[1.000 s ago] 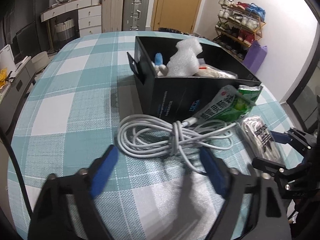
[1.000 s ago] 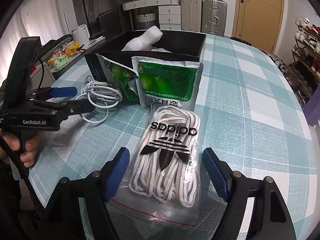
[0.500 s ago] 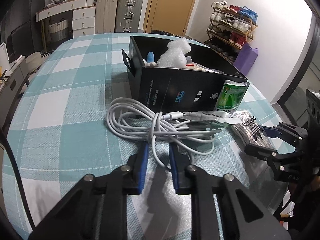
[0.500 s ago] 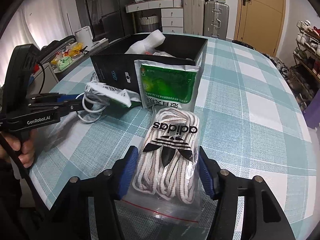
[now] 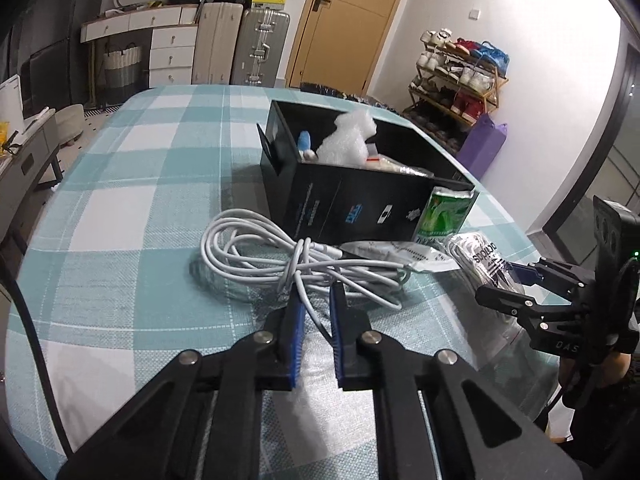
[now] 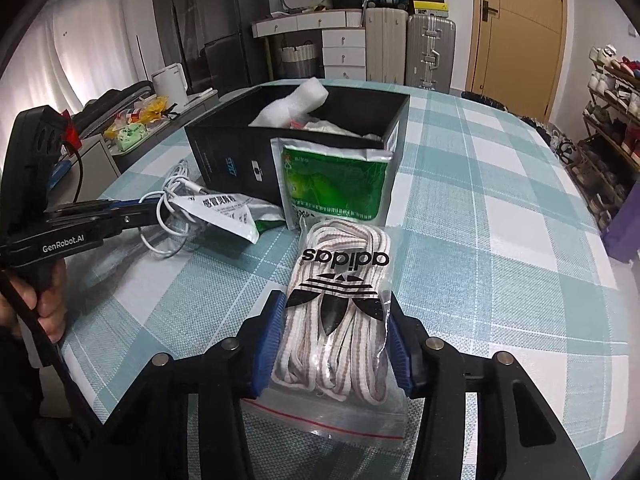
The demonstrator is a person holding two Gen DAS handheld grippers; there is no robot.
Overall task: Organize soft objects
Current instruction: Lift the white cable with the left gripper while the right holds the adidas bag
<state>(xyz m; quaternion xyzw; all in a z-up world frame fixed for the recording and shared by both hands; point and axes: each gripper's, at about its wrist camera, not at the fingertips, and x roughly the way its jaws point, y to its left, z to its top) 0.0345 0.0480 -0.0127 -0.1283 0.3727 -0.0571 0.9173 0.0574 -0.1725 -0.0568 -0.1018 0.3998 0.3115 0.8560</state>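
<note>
A coiled white cable (image 5: 248, 248) lies on the checked tablecloth in front of a black box (image 5: 340, 200). My left gripper (image 5: 316, 300) is shut on a strand at the coil's near side; in the right wrist view the left gripper (image 6: 156, 210) shows side-on at the cable (image 6: 168, 200). A clear bag of striped shoelaces (image 6: 340, 280) lies between the pads of my right gripper (image 6: 334, 328), whose jaws are closing and press on the bag's sides. A green pouch (image 6: 336, 184) leans on the box (image 6: 224, 160). A silver pouch (image 6: 224, 212) lies flat by the cable.
The box holds bubble wrap (image 5: 348, 140) and other packets. The table's rounded edge (image 5: 80, 148) runs along the left. Beyond it stand suitcases (image 5: 260, 48), drawers, a shoe rack (image 5: 460, 80) and a purple bag (image 5: 484, 144). A hand (image 6: 52, 292) holds the left gripper's handle.
The left jaws went from wide open to shut on the cable and the coil shifted. The silver pouch dropped flat from leaning on the box. The right jaws narrowed onto the lace bag.
</note>
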